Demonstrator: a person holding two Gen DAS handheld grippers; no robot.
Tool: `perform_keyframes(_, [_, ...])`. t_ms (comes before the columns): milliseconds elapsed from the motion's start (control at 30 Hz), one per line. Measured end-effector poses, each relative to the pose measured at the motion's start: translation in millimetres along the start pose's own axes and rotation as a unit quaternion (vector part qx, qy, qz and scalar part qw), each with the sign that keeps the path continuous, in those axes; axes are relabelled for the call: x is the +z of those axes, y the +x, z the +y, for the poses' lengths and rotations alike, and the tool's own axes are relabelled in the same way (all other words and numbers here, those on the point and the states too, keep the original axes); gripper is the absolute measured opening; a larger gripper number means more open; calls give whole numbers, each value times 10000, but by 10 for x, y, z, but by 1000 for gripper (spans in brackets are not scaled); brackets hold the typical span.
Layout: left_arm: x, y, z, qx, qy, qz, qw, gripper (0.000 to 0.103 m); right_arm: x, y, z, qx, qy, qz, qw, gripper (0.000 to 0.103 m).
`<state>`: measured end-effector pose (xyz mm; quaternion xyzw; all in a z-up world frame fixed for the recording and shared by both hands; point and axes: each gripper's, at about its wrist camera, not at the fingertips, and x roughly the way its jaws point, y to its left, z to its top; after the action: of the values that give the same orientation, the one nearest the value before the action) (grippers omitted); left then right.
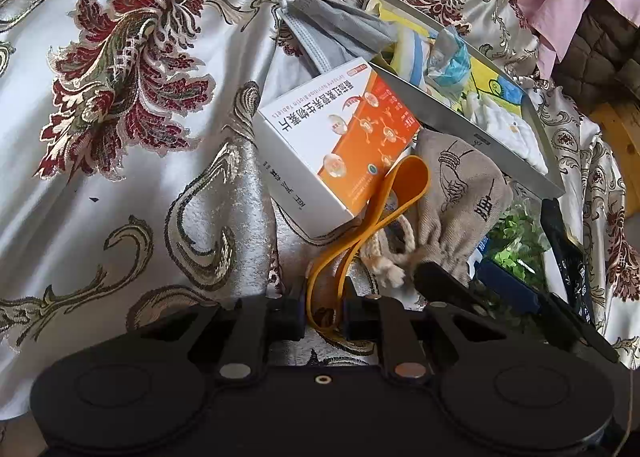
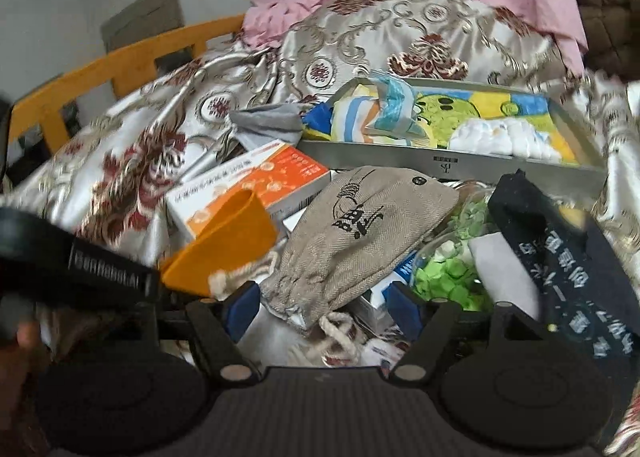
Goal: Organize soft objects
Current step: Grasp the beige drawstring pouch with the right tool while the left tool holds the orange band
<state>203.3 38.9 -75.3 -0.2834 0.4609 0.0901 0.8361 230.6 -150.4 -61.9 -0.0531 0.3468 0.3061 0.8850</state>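
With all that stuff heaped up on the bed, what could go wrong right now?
The left hand-held gripper pinches the orange rubber band, whose far loop lies against the orange-and-white box; pulling may drag or tip the box. The open right hand-held gripper straddles the beige drawstring pouch; closing might also catch its cord or the packets underneath.

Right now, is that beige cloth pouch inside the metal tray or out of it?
Out. The beige pouch lies on the clutter in front of the tray's near wall; only folded cloths sit inside the tray.
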Motion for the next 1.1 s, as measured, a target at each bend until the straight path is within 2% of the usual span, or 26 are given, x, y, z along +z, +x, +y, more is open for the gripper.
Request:
perform_keyframes(100, [-2, -24, 49, 57, -123, -32, 9999, 14, 31, 82, 0, -15, 132, 7, 9999, 81])
perform_keyframes(367, [-77, -183, 174, 86, -566, -127, 9983, 14, 94, 141, -4, 89, 302, -29, 9995, 83])
perform_keyframes(500, [-113, -202, 158, 146, -565, -212, 9981, 14, 122, 149, -40, 157, 456, -50, 9988, 83])
perform_keyframes(767, [-126, -213, 165, 191, -573, -256, 9978, 13, 149, 315, 270, -320, -541, 11, 9980, 83])
perform_keyframes(867, [-128, -223, 158, 188, -537, -271, 9980, 13, 102, 346, 325, -394, -776, 38, 9962, 75])
perform_keyframes(967, [-136, -234, 147, 183, -480, -296, 9982, 13, 84, 321, 324, -362, -819, 1, 9960, 63])
perform_keyframes(1100, [-142, -228, 88, 135, -317, -334, 9988, 13, 60, 296, 357, -423, -936, 26, 9947, 56])
